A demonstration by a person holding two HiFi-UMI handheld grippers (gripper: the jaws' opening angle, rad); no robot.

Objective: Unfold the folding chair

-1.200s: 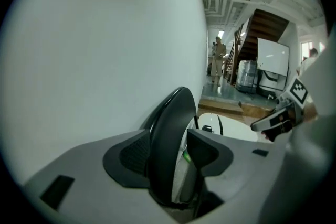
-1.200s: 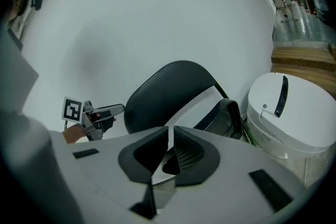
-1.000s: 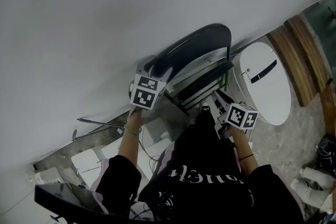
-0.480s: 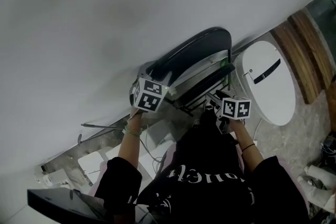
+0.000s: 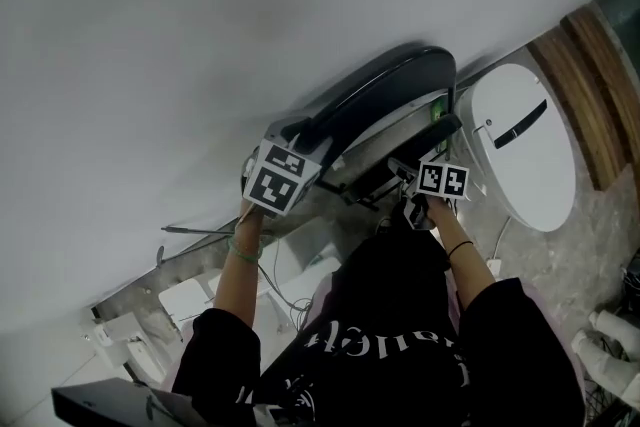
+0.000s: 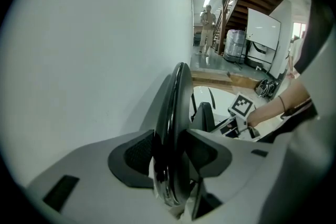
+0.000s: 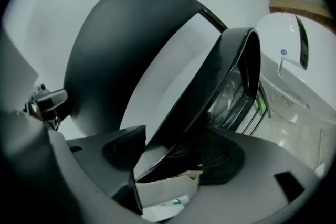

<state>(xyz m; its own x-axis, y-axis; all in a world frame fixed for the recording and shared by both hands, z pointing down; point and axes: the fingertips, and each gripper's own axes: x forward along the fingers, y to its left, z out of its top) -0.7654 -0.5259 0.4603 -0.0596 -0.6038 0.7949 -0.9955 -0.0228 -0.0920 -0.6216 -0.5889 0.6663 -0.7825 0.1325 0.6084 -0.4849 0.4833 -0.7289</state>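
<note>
At the left, the left gripper [image 6: 170, 157] has just been closing, and its jaws now pinch the thin edge of the backrest [image 6: 176, 107], which fills the gap between the pads. The chair [image 5: 385, 90] stands close against the pale wall [image 5: 200, 35], in front of the person, with its dark curved backrest uppermost. To the right, the right gripper [image 7: 173, 157] has just been opening. Its jaws stand wide with the rim of the seat [image 7: 210, 92] running between them, and the left pad looks clear of it, so I judge this no firm hold. Further right, a white disc [image 5: 525, 150] with a dark stripe lies on the floor just beside the chair. As for the task, little looks done: the seat lies nearly flat against the backrest with only a narrow wedge between them. What seems left is to swing the seat down, spread the legs and set the chair on its feet. Pale lettering [image 5: 385, 343] crosses the person's black top, upside down and not legible. A small green tag on the chair frame is too small to read.
</note>
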